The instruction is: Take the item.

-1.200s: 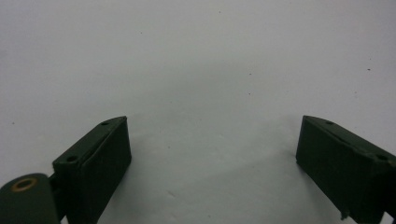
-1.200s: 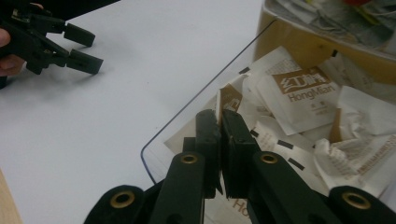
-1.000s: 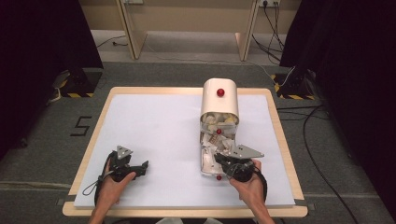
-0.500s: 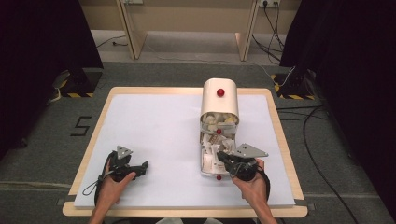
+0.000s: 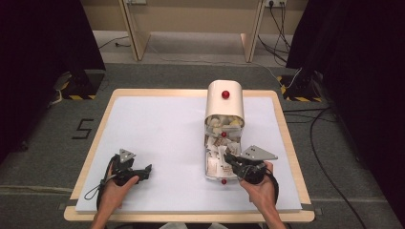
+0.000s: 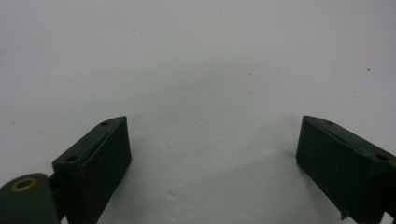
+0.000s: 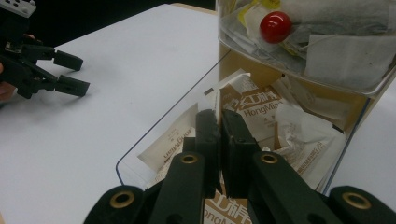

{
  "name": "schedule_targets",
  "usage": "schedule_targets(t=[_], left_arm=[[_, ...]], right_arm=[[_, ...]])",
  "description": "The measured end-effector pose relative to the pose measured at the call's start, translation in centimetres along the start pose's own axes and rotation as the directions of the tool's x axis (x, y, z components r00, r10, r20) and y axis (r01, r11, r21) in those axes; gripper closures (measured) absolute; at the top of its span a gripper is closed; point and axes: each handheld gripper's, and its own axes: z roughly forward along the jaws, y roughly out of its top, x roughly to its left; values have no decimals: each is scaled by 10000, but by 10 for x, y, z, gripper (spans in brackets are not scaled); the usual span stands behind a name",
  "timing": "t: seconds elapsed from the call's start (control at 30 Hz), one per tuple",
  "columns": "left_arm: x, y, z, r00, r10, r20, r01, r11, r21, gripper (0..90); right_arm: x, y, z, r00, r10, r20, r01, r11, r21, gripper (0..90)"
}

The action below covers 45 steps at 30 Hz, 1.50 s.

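White sheeting covers the wooden-edged table (image 5: 167, 129), which stands on grey carpet with dark curtains at both sides and cables on the floor at the right.

Container: a white box (image 5: 224, 102) with a rounded top and a red knob (image 5: 225, 94) stands right of the table's centre. Its clear drawer (image 5: 216, 167) is pulled out toward the person and lies flat on the sheeting. Tea-bag sachets (image 7: 254, 109), white and brown with printed lettering, are heaped inside the drawer. More sachets are packed in the clear upper section behind a second red knob (image 7: 275, 25).

Right gripper (image 7: 220, 126): the person's right hand (image 5: 260, 186) holds it at the near right corner of the drawer, pointed into the drawer. In the right gripper view the two black jaws stand pressed together over the sachets, with a narrow slit between the pads. Whether a sachet edge is pinched in that slit cannot be told; the tips sit among the sachets, against a brown printed one.

Left gripper (image 5: 143, 170): the person's left hand (image 5: 114, 188) holds it low over the sheeting at the near left of the table, well apart from the box. In the left gripper view the jaws stand wide apart with bare white surface between them. Nothing is held.
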Motion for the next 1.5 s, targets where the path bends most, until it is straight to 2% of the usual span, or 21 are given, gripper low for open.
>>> schedule_targets(t=[0.8,1.5], left_arm=[[0,0,0,10000,1,3,-1,10000,-1,94],[0,0,0,10000,-27,9,27,10000,-23,93]], right_arm=[[-12,2,-14,9994,143,322,-133,9995,-302,868],[-41,0,-50,9921,731,1016,-634,9934,-954,870]])
